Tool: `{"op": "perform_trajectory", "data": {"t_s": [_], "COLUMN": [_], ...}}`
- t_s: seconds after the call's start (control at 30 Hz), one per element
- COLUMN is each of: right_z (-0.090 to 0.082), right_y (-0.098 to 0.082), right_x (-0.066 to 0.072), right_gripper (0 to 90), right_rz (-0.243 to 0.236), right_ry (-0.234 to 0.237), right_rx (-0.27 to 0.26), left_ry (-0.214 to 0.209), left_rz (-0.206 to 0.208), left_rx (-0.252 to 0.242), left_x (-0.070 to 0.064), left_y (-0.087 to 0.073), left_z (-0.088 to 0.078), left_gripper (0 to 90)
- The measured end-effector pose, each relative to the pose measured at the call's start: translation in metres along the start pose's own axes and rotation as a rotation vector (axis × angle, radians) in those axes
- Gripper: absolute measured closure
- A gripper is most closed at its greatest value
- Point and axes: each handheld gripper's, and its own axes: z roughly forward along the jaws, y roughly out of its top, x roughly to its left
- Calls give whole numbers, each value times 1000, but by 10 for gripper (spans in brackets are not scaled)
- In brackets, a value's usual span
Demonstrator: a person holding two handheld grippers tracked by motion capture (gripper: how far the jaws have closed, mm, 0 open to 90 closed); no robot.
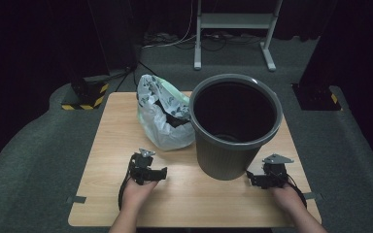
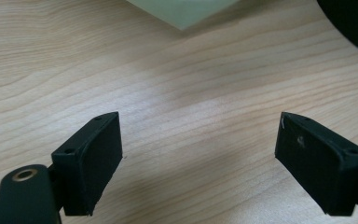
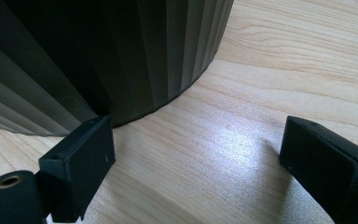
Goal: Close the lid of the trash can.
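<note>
Grey ribbed bin [image 1: 235, 127] upright mid-table [image 1: 126, 204] from above, plastic bag [image 1: 162, 114] touching its left side, left gripper [image 1: 164, 173] and right gripper [image 1: 249, 178] low near the front edge. Left gripper view: jaws wide apart, empty, above bare wood, bag corner ahead. Right gripper view: jaws spread, empty, left one just beside the bin's base.

Lab or recording studio: black curtains behind the wooden table [image 1: 126, 204], grey carpet, hazard-striped stand bases [image 1: 85, 99], cables by a white frame [image 1: 233, 22].
</note>
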Motion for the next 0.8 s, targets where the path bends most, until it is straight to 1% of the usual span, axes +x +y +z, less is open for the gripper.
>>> {"op": "perform_trajectory", "data": {"t_s": [0.07, 0.13, 0.2, 0.23, 0.27, 0.4, 0.57, 0.67, 0.8], "right_z": [0, 0, 0, 0, 0, 0, 0, 0, 0], "right_y": [0, 0, 0, 0, 0, 0, 0, 0, 0], "right_x": [0, 0, 0, 0, 0, 0, 0, 0, 0], "right_gripper": [99, 99, 99, 99, 98, 98, 97, 97, 97], "right_rz": [0, -2, -2, -1, 1, 2, 2, 0, 0], "right_ry": [0, 0, 1, 0, -1, -2, -1, -1, -1], "right_rx": [-1, -1, -1, -1, 0, -1, -1, -1, -1], "left_ry": [-2, -5, 21, 19, 18, 32, 12, -5, -12], "left_rz": [15, 20, 48, 55, 53, 42, 71, 77, 89], "left_rx": [-1, -12, -22, -97, -96, -98, -98, -93, -93], "left_x": [-2, -3, -3, -1, -1, -2, -5, -5, -5], "left_y": [-3, -7, -16, -24, -23, -22, -23, -23, -21], "left_z": [4, 8, 14, 19, 19, 20, 20, 20, 21], "left_gripper": [140, 116, 98, 42, 5, 5, 10, 4, 4]}}
